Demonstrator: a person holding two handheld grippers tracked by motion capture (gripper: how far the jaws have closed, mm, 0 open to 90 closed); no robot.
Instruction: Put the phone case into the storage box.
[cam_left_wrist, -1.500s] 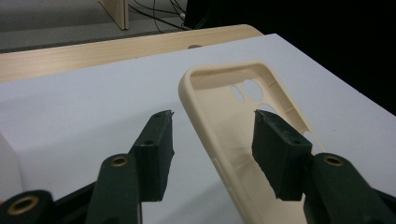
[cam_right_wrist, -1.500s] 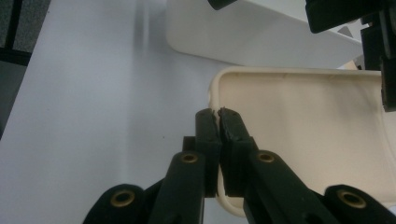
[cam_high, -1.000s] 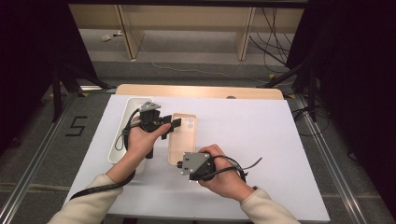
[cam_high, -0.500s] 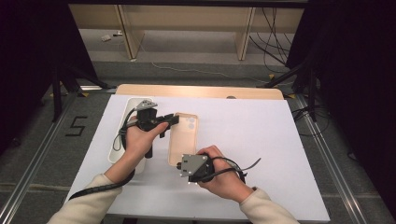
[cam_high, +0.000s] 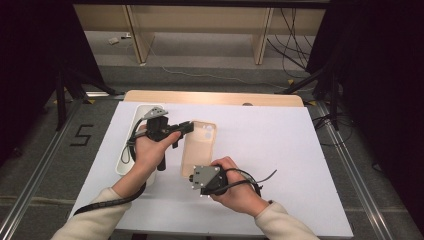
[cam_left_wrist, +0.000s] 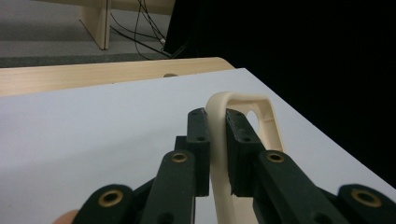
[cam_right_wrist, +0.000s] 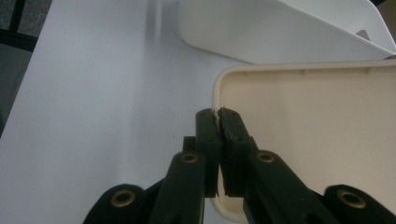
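Both tools clamp the cream phone case (cam_high: 199, 147): left tool (cam_left_wrist: 217, 140) on its side rim, right tool (cam_right_wrist: 218, 122) on its near edge.

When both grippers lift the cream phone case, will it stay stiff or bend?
The phone case is a thin open shell with a camera cutout, so it probably flexes. It looks light. The left gripper and right gripper pinch only narrow rim walls, so it might slip.

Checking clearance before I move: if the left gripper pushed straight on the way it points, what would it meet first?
The left gripper is shut on the phone case rim. Beyond that the way looks free: bare white tabletop, then its far edge, though depth is hard to judge.
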